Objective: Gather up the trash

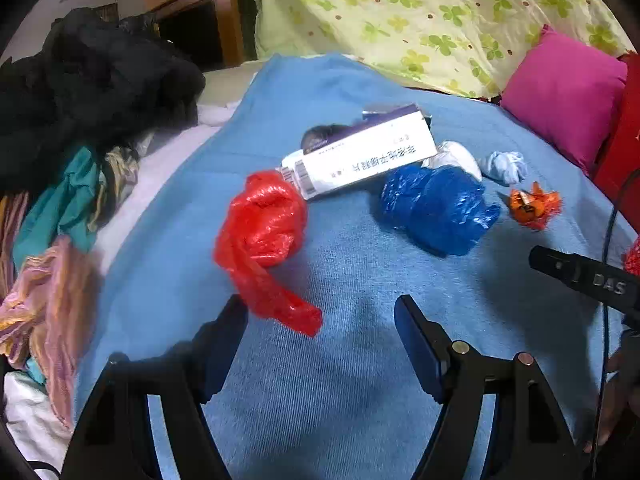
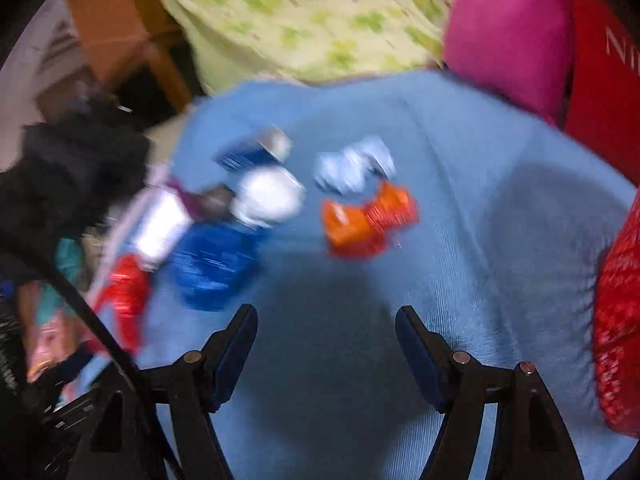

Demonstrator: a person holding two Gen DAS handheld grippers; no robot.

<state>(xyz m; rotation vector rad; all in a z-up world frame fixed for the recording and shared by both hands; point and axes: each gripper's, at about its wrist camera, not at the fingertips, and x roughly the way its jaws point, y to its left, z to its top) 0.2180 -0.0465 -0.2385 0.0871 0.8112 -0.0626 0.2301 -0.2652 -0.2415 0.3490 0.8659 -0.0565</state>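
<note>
Trash lies on a blue blanket (image 1: 340, 360): a crumpled red plastic bag (image 1: 260, 232), a white and purple carton (image 1: 360, 160), a blue plastic bag (image 1: 436, 208), a white wad (image 1: 456, 156), a pale blue wad (image 1: 506, 166) and an orange wrapper (image 1: 534, 204). My left gripper (image 1: 320, 316) is open and empty, just short of the red bag's tail. My right gripper (image 2: 326, 320) is open and empty above the blanket, short of the orange wrapper (image 2: 368, 220) and blue bag (image 2: 212, 268). The right wrist view is blurred. The right gripper's body (image 1: 584, 276) shows at the left view's right edge.
A pile of dark and coloured clothes (image 1: 72, 140) lies along the left. A green-patterned quilt (image 1: 420, 12) and a pink pillow (image 1: 568, 96) sit at the back. A red mesh bag (image 2: 620, 320) is at the right edge, with a red bag (image 2: 604, 80) behind it.
</note>
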